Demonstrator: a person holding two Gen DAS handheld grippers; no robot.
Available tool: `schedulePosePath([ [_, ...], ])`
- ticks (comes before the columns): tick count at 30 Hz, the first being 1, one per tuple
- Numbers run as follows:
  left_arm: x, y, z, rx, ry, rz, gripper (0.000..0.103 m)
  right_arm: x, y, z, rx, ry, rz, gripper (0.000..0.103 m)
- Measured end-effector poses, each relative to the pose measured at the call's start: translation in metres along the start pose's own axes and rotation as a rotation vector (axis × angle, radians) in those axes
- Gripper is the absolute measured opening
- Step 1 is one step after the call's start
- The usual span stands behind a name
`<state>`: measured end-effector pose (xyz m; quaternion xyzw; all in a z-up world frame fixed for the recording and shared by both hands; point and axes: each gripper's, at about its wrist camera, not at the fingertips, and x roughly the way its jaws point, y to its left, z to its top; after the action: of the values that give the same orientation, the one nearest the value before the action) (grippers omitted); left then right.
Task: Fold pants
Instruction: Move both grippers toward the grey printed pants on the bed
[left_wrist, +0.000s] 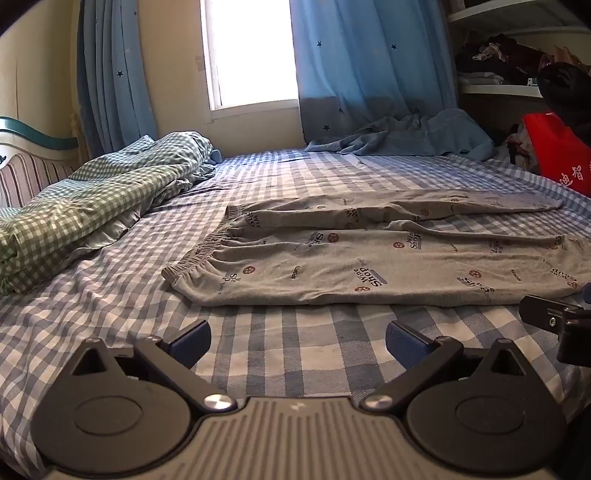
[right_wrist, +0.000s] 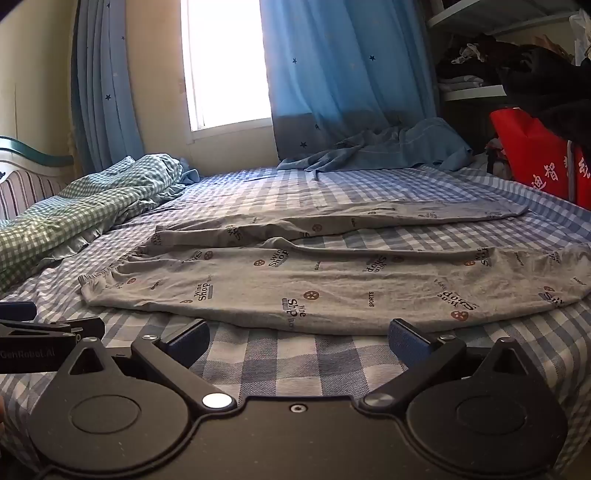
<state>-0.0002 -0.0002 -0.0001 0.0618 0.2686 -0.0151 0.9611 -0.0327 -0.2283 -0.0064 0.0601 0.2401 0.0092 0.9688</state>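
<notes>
Lying flat on the bed (left_wrist: 110, 306), the pants (left_wrist: 369, 266) are stretching sideways, waistband left, legs right; both grippers' fingers (left_wrist: 402, 338) are gaping wide, gripping nothing.

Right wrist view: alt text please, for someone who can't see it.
Grey printed pants lie spread flat on a blue-checked bed sheet, waistband to the left, legs apart. The open right gripper sits just short of their near edge, holding nothing. Behind are a green-checked quilt, a bright window and blue curtains.
</notes>
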Motion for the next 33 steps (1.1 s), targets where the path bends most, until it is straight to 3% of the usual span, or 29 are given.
schedulePosePath([
  [33, 0.0007, 0.0024, -0.0015, -0.001, 0.011, -0.009, 0.102, 0.0019, 0.0012, -0.0008, -0.009, 0.017, -0.011, 0.102],
])
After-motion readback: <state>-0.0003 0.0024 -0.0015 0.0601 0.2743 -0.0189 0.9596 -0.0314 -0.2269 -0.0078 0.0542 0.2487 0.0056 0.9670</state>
